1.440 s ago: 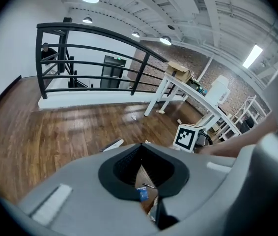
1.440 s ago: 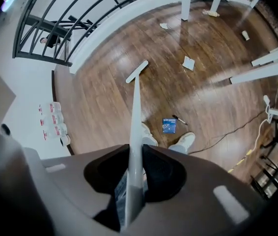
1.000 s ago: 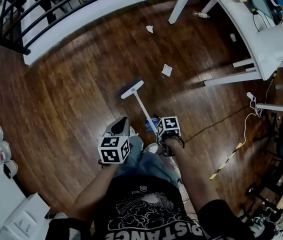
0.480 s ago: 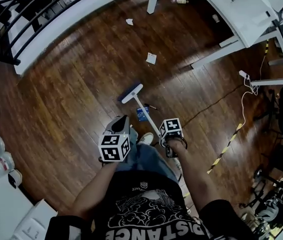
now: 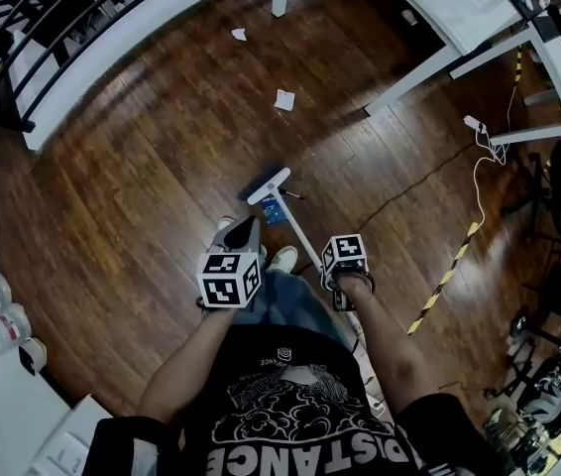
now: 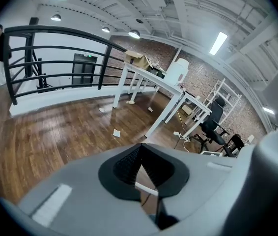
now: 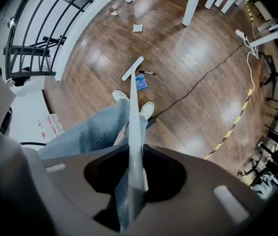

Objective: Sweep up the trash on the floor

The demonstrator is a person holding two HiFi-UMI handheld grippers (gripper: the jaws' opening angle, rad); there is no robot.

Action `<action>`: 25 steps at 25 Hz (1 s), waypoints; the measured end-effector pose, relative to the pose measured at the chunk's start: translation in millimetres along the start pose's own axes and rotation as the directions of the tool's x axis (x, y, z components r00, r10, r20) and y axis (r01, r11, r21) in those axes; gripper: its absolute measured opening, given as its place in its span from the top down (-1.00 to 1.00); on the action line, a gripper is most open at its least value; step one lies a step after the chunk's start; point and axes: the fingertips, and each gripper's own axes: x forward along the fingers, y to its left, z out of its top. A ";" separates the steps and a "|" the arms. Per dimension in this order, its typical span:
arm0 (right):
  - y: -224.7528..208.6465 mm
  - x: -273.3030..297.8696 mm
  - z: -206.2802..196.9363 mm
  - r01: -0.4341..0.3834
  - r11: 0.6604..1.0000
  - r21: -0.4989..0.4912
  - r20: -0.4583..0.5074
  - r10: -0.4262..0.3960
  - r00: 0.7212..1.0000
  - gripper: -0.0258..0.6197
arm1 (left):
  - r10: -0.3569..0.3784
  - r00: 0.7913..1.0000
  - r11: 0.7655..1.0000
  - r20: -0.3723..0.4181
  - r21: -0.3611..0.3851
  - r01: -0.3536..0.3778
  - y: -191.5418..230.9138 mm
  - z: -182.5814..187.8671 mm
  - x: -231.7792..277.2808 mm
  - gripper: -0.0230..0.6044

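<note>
My right gripper (image 5: pixel 326 266) (image 7: pixel 135 170) is shut on the white handle (image 7: pixel 133 127) of a broom. The broom head (image 5: pixel 269 185) (image 7: pixel 132 68) rests on the wooden floor, just beyond a blue scrap (image 5: pixel 272 209) (image 7: pixel 141 82) and a pen (image 5: pixel 289 195). Two white paper scraps (image 5: pixel 284 99) (image 5: pixel 239 34) lie farther off, toward the railing. My left gripper (image 5: pixel 244 230) (image 6: pixel 141 170) hovers beside the left leg, its jaws shut with nothing seen between them. The nearer paper scrap (image 6: pixel 116 132) also shows in the left gripper view.
White table legs (image 5: pixel 414 74) and a cable with a power strip (image 5: pixel 473 124) stand at the right. A black railing on a white base (image 5: pixel 82 62) curves along the far left. A yellow-black strip (image 5: pixel 444 281) lies by my right. My shoes (image 5: pixel 282 259) are close behind the broom head.
The person has stepped and the view has shifted. The broom head now lies right next to the blue scrap, where before it was well ahead of it. Both grippers keep their state.
</note>
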 end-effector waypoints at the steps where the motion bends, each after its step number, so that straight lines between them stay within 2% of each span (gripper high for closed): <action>1: -2.9 0.8 -3.9 -0.004 1.000 0.003 0.003 0.004 1.000 0.65 | -0.003 1.000 1.000 0.001 0.005 0.003 -4.3 -1.3 -0.9 0.91; 7: 8.5 -14.2 -1.1 -0.079 0.997 -0.010 0.093 0.079 0.992 0.65 | -0.005 1.000 1.000 0.010 0.024 0.005 -18.3 -4.3 -9.5 0.91; 14: 32.6 -30.6 0.9 -0.199 0.980 -0.023 0.170 0.200 0.965 0.65 | -0.009 1.000 0.998 0.011 0.063 0.008 -25.0 5.0 -12.6 0.91; 19: 62.3 -48.7 16.4 -0.249 0.968 -0.031 0.220 0.249 0.943 0.64 | -0.013 1.000 0.997 0.021 0.080 0.011 -18.2 24.5 -13.6 0.91; 25: 112.2 -80.4 59.7 -0.269 0.962 -0.053 0.280 0.272 0.921 0.63 | -0.044 0.998 0.995 0.045 0.094 0.040 4.6 69.0 -4.2 0.91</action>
